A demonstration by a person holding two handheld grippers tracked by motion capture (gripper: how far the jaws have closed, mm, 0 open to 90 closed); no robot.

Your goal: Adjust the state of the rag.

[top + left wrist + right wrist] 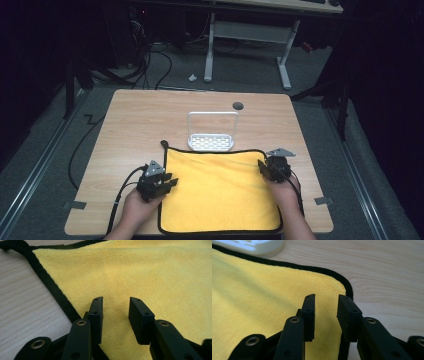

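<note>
A yellow cloth (220, 190) with black trim lies flat on the near half of the wooden table (135, 125). My left gripper (170, 181) sits low at the cloth's left edge. In the left gripper view its jaws (116, 300) stand apart over the yellow pile (150, 272), just inside the black trim, with nothing pinched between them. My right gripper (261, 168) is at the cloth's right edge, near the far right corner. In the right gripper view its jaws (325, 297) are parted above the cloth (249, 290) beside the rounded corner, holding nothing.
A white slotted rack (211, 132) with a tall wire handle stands just beyond the cloth's far edge; its corner (249, 245) also shows in the right gripper view. A round cable hole (238, 105) lies farther back. Bare wood lies to the left, right and far side.
</note>
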